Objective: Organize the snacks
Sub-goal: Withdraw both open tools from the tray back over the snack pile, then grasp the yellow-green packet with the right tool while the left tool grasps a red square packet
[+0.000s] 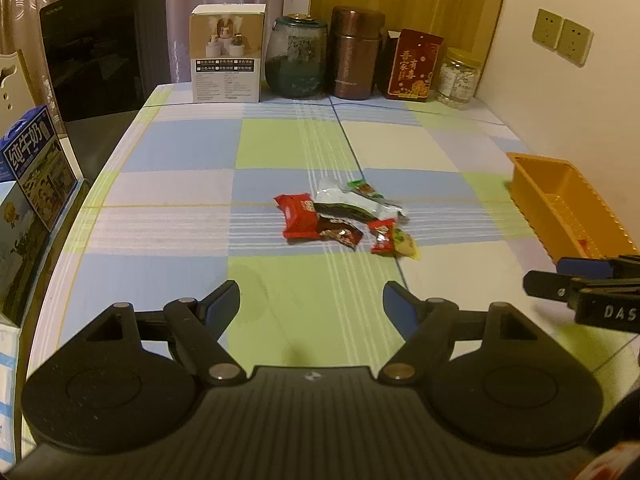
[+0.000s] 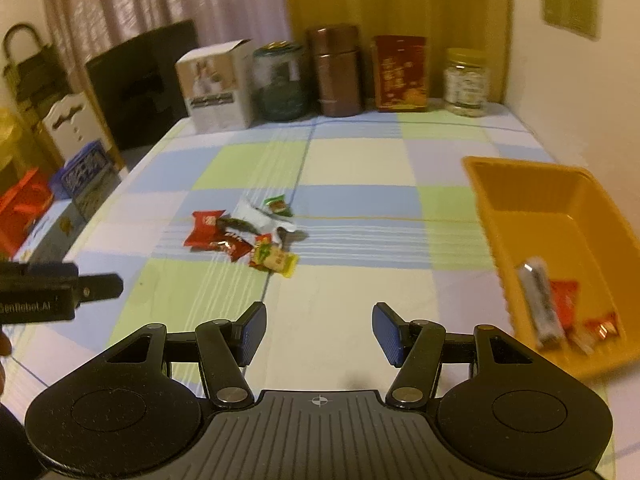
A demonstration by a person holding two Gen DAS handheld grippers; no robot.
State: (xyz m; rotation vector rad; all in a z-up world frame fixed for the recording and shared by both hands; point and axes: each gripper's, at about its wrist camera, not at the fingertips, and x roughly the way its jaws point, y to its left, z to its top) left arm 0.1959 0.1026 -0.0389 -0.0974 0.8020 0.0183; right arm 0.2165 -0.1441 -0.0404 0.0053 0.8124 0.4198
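Note:
Several wrapped snacks lie in a small pile [image 1: 344,216] mid-table, also in the right wrist view [image 2: 244,236]: a red packet [image 1: 297,216], a white-and-green packet [image 1: 352,200], a dark brown one [image 1: 340,234] and a yellow one [image 1: 406,244]. An orange bin [image 2: 532,196] stands at the right, also in the left wrist view [image 1: 560,200], holding a few snacks [image 2: 560,312]. My left gripper [image 1: 312,304] is open and empty, short of the pile. My right gripper [image 2: 319,332] is open and empty, left of the bin.
A checked cloth [image 1: 192,152] covers the table. Along the back stand a white box [image 1: 228,54], a glass jar [image 1: 296,58], a brown canister [image 1: 356,52], a red box [image 1: 414,66] and a clear jar [image 1: 458,78]. Milk cartons [image 1: 32,168] stand at the left edge.

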